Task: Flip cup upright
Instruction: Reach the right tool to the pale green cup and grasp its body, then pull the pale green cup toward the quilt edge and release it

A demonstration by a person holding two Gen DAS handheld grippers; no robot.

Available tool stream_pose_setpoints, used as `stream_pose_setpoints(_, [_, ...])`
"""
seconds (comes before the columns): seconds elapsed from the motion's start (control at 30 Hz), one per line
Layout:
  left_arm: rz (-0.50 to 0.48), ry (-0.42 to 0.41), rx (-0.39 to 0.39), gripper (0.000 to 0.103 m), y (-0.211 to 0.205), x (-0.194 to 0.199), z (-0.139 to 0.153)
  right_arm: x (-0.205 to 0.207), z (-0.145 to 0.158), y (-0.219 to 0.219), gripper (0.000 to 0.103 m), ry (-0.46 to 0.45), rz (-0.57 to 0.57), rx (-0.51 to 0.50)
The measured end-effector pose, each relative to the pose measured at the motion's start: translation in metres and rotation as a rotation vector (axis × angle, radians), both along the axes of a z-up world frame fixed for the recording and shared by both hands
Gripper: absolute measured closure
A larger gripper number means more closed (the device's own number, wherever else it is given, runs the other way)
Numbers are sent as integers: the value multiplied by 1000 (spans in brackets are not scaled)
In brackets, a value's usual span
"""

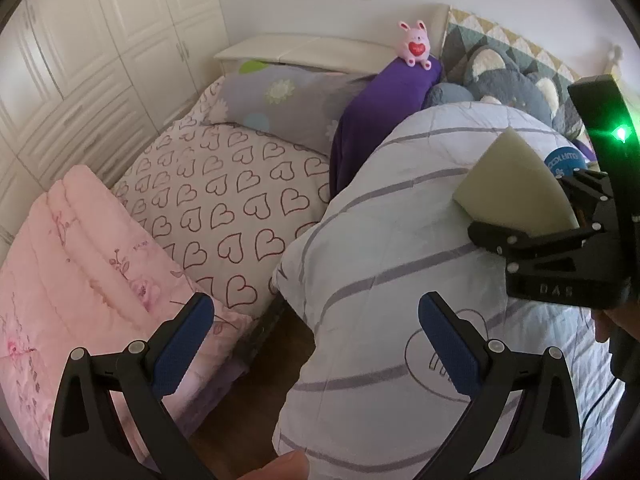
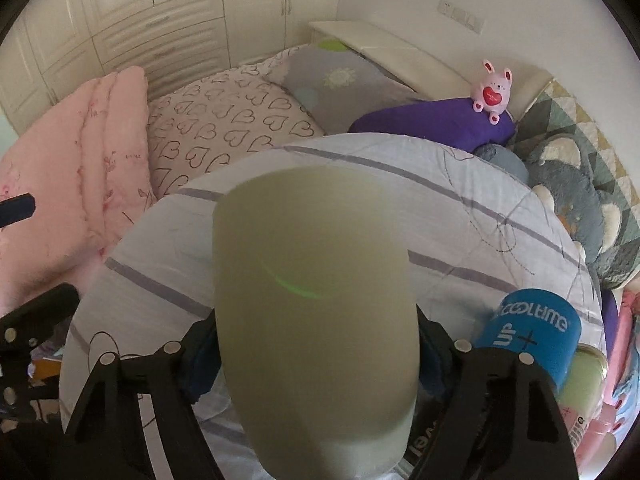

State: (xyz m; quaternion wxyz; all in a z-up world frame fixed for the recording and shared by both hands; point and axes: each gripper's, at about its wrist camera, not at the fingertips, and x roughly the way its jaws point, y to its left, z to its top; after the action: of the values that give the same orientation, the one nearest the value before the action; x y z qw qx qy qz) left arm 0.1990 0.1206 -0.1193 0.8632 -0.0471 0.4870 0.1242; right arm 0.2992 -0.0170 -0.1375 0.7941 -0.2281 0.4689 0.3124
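Above the striped quilt (image 2: 460, 184), right hand-held gripper (image 2: 316, 344) clamped on pale green cup (image 2: 312, 304), left hand-held gripper (image 1: 316, 344) spread wide, holding nothing

Toy rabbit (image 2: 493, 92) sits on bolster (image 2: 436, 128), behind striped quilt (image 2: 400, 184).

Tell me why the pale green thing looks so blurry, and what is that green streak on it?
Right wrist view: the cup, clamped in the right gripper, fills the lens too close to focus; the green arc looks like a reflected light. Left wrist view: the cup is sharper, and a green lamp flares.
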Motion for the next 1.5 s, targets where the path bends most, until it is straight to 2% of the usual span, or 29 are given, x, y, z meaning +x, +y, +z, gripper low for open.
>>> stream_pose_setpoints(0.1, [3,-11,1,0,0,-9,6,-4,8,-4,24,23,-12,65])
stream_pose_setpoints(0.27, [3,-34,1,0,-1,-30,18,-33,36,-16,24,1,-45,138])
stream_pose_setpoints(0.43, [-32,-55,1,0,-13,-55,24,-87,60,-59,24,18,-177,246])
stream_pose_setpoints(0.63, [-103,-28,2,0,-40,-80,16,-152,35,-107,24,62,-408,297])
stream_pose_setpoints(0.77, [-154,-12,11,0,-61,-95,12,-169,13,-128,24,70,-553,309])
stream_pose_setpoints(0.87, [-183,-7,19,0,-73,-105,12,-172,-2,-135,24,66,-613,303])
stream_pose_setpoints(0.97, [-195,-10,23,0,-80,-113,15,-174,-9,-136,23,55,-619,293])
stream_pose_setpoints(1.0, [-197,-12,23,0,-82,-116,17,-173,-10,-135,19,56,-621,280])
stream_pose_setpoints(1.07, [-195,-17,25,0,-84,-118,20,-173,-11,-132,18,61,-612,257])
stream_pose_setpoints(1.1, [-193,-21,26,0,-85,-119,22,-176,-8,-134,15,53,-608,260])
stream_pose_setpoints(1.13, [-191,-24,26,0,-85,-120,24,-179,-5,-133,1,45,-601,274])
stream_pose_setpoints(1.17, [-188,-29,27,0,-85,-121,26,-183,0,-134,0,32,-592,299])
stream_pose_setpoints(1.33, [-189,-59,30,0,-90,-129,41,-199,38,-154,0,-31,-569,409])
stream_pose_setpoints(1.5, [-217,-93,32,0,-103,-141,57,-236,74,-181,0,-134,-607,462])
